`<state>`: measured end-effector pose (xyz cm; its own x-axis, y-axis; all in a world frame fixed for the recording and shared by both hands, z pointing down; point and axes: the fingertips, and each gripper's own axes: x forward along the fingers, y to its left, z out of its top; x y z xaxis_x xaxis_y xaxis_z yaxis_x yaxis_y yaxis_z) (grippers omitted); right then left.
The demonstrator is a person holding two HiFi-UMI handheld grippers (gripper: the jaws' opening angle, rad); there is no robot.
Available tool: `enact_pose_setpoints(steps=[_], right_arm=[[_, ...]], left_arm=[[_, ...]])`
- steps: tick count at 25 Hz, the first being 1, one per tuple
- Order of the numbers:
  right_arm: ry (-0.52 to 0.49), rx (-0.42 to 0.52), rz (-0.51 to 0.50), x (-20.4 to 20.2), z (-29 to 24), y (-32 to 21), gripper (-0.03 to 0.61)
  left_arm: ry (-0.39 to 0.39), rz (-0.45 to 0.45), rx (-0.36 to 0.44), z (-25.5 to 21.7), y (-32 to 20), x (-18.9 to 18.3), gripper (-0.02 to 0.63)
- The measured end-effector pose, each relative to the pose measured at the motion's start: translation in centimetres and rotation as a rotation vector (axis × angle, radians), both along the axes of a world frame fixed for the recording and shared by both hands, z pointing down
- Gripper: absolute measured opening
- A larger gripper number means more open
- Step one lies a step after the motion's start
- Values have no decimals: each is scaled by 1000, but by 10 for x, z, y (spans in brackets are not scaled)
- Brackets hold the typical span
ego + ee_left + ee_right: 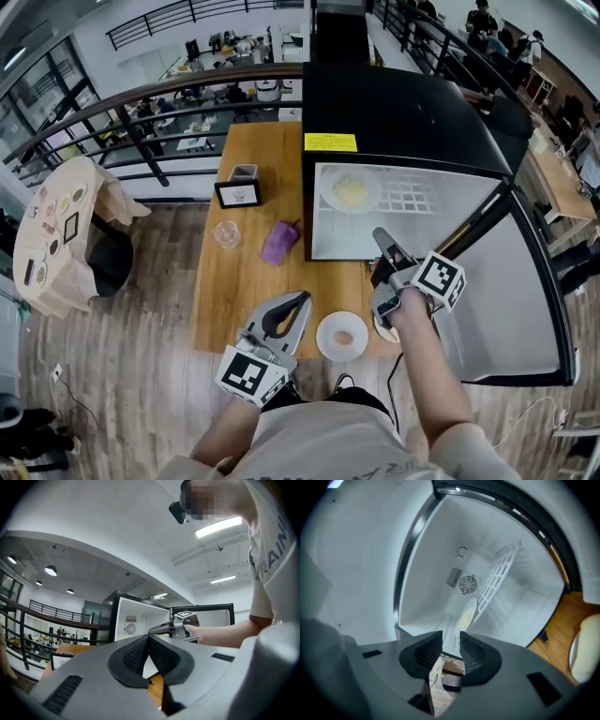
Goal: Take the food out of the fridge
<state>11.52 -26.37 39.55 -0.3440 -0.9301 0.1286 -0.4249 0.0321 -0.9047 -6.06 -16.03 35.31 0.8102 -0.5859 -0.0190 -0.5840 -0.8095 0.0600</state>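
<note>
Fridge (pixel 403 122) stood open | 1 food plate (pixel 350 191) remained inside, far left | 1 dish (pixel 342 337) sat out on surface (pixel 244 281) | right hand-held gripper (pixel 382 238) part-open, empty | left hand-held gripper (pixel 304 297) closed, empty

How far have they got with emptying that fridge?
Done: the fridge door stands open, and one dish sits on the table. In hand: the right gripper, jaws apart and empty, points into the fridge. Left: the plate of yellow food is still on the shelf inside.
</note>
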Motion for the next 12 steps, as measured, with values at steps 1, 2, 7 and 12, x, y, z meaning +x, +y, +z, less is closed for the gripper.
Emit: enact_pose_setpoints(steps=[1, 2, 7, 12], right_arm=[[-39, -26, 13, 1, 7, -9, 107], [-74, -51, 24, 1, 13, -18, 107], [-192, -117, 81, -1, 37, -53, 110], [-266, -138, 134, 0, 47, -73, 110]], left_arm=[[2, -2, -1, 1, 0, -3, 8], [4, -6, -3, 2, -1, -6, 8], [6, -28, -19, 8, -8, -25, 8], [2, -39, -32, 11, -16, -39, 8]])
